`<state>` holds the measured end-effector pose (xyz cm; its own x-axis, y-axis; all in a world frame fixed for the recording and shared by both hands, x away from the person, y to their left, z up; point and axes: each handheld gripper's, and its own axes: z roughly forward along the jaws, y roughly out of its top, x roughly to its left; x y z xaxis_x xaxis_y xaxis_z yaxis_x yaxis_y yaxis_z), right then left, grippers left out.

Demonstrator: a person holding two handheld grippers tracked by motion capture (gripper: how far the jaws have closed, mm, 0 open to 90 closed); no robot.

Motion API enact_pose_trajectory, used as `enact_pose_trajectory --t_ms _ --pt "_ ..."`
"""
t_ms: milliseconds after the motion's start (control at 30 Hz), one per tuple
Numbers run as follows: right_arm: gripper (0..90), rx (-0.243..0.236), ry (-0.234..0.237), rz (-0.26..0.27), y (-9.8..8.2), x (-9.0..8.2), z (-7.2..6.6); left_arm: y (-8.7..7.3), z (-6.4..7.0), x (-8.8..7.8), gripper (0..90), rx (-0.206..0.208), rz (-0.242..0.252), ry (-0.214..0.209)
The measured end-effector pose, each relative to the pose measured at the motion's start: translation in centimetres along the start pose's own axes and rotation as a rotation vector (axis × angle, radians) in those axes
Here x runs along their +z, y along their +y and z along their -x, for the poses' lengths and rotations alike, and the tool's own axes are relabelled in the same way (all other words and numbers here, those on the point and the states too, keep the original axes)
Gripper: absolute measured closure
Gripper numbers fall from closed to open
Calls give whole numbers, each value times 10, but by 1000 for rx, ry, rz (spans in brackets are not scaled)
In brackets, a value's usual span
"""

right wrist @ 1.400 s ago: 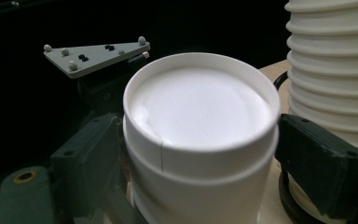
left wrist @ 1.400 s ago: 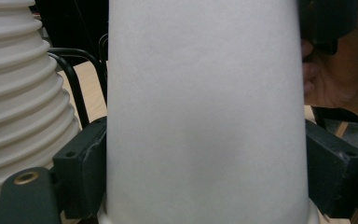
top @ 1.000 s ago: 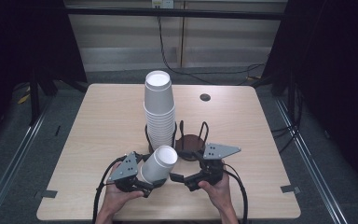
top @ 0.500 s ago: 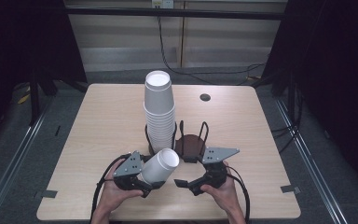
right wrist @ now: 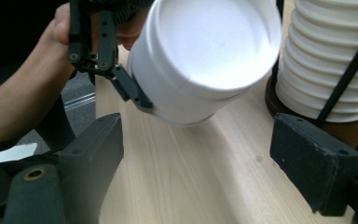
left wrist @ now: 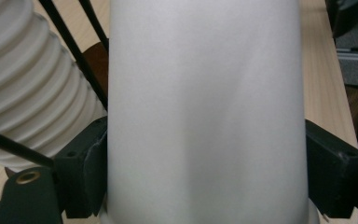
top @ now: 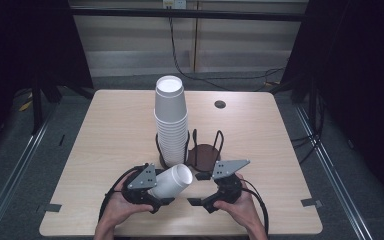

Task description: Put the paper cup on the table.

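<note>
A single white paper cup [top: 172, 181] lies tilted above the table's near edge, its base pointing up and to the right. My left gripper [top: 161, 190] is shut on its wall. In the left gripper view the cup [left wrist: 205, 93] spans the frame and both black pads [left wrist: 86, 163] press its sides. My right gripper [top: 197, 189] stands open just right of the cup, with nothing between its fingers. In the right gripper view the cup's base [right wrist: 209, 51] faces me, above and ahead of the open gripper [right wrist: 196, 158]. A tall stack of white cups [top: 171, 125] stands in a black wire holder.
The wire holder has a second slot with a bare brown base [top: 203, 152] right of the stack. A small dark round spot [top: 220, 104] sits on the far side of the wooden table [top: 110, 130]. Dark floor and metal rails surround the table.
</note>
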<state>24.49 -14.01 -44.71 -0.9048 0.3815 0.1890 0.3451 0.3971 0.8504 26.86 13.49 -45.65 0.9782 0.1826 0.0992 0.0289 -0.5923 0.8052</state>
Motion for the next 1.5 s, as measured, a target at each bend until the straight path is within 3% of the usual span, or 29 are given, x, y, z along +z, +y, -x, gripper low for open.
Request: enact_pose_trajectory --t_ms 133,233,333,433,633,767,1033,1267,1500 --pt "162 -2 -12 -11 -1 -3 1 3 -1 -1 152 3 -4 -11" --pt "166 0 -18 -34 1 -4 1 6 -1 -3 153 15 -45 -4" --pt "174 -3 -13 -49 2 -3 1 10 -1 -4 153 25 -50 -14" --pt "184 -19 -11 -90 6 -2 1 15 -2 -5 153 49 -97 -4" --pt "162 -36 -18 -128 12 1 1 20 -1 -4 154 85 -145 -13" --pt "146 -48 -32 -181 17 5 0 23 0 0 154 104 -165 -24" --pt "144 -60 -8 -252 22 12 2 27 1 6 154 137 -251 -29" --pt "145 -92 -6 -334 31 16 5 30 4 11 154 148 -290 -37" --pt "148 -121 14 -403 38 20 7 33 6 16 154 188 -332 -55"
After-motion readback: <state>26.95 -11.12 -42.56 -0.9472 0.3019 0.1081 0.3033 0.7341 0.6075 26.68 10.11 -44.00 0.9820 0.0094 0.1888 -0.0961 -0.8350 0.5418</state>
